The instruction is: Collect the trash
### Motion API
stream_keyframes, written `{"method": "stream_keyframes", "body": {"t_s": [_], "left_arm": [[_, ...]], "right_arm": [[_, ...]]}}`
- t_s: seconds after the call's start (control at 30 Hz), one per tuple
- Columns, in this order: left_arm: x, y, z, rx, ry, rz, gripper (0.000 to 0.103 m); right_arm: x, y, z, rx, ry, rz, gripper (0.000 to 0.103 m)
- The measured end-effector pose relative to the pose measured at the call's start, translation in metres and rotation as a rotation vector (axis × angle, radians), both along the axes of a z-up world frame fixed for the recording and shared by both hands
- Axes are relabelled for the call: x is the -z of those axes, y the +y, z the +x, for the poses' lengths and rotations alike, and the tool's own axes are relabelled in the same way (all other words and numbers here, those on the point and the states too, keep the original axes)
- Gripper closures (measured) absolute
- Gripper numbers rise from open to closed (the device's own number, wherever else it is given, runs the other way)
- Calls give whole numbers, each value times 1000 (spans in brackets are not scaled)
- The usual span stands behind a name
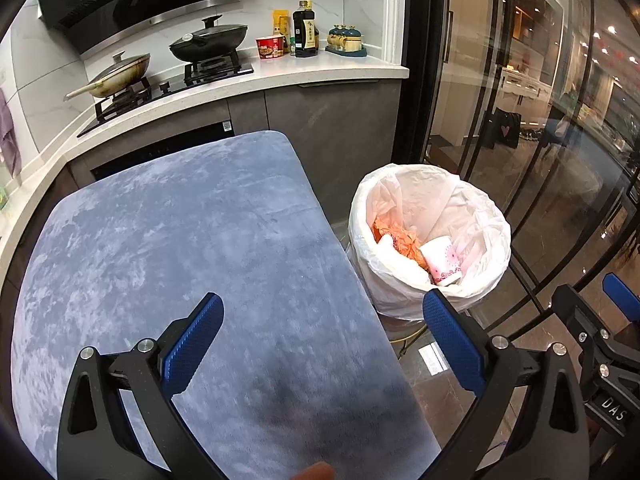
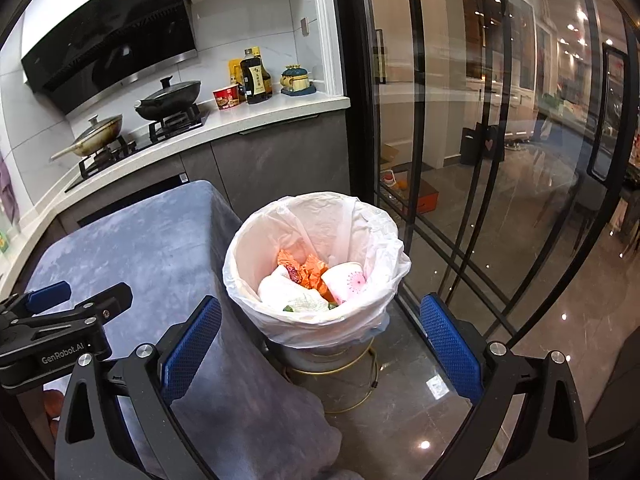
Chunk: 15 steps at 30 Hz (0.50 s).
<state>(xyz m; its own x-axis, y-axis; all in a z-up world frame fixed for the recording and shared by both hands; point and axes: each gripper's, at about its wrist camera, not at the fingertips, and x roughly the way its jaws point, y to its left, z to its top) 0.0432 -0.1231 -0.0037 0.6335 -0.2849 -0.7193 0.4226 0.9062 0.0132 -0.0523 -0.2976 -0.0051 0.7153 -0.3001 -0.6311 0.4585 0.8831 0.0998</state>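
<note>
The left hand-held gripper point(image 1: 322, 322) has its blue-padded fingers spread wide apart with nothing between them; it hangs over the near end of a blue-grey cloth-covered table point(image 1: 160, 240), angled downward. The right hand-held gripper point(image 2: 320, 326) also stands wide apart and empty, aimed down at the bin point(image 2: 316, 264) on the floor just beside the table's right edge. From the right wrist view the left hand-held gripper shows at the lower left, above the cloth; from the left wrist view part of the right one shows at the far right edge.

The bin is lined with a white plastic bag point(image 2: 376, 240) folded over its rim and stands on a thin gold wire stand point(image 2: 360, 376). The trash lies inside it: crumpled orange wrapping point(image 2: 308, 272), white tissue point(image 2: 288, 294) and a white paper cup point(image 2: 350, 280) with a pink pattern.

Behind the table runs a white counter point(image 1: 320, 70) with a gas hob, a dark wok point(image 1: 208, 42), a lidded frying pan point(image 1: 118, 74), a red instant-noodle cup point(image 1: 270, 47) and a dark sauce bottle point(image 1: 305, 30). To the right is a glass sliding door point(image 2: 460, 160).
</note>
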Motion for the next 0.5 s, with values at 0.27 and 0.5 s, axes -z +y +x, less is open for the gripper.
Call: {"method": "stream_keyframes", "body": {"t_s": [0.27,0.5], "left_arm": [[7,-3,-5,5,-1,21,8],[11,-3,-8,1,3,26,8]], "right_arm": [[3,-1,-4,8,7,-3,7],[7,2,-5,1,19,-15,7]]}}
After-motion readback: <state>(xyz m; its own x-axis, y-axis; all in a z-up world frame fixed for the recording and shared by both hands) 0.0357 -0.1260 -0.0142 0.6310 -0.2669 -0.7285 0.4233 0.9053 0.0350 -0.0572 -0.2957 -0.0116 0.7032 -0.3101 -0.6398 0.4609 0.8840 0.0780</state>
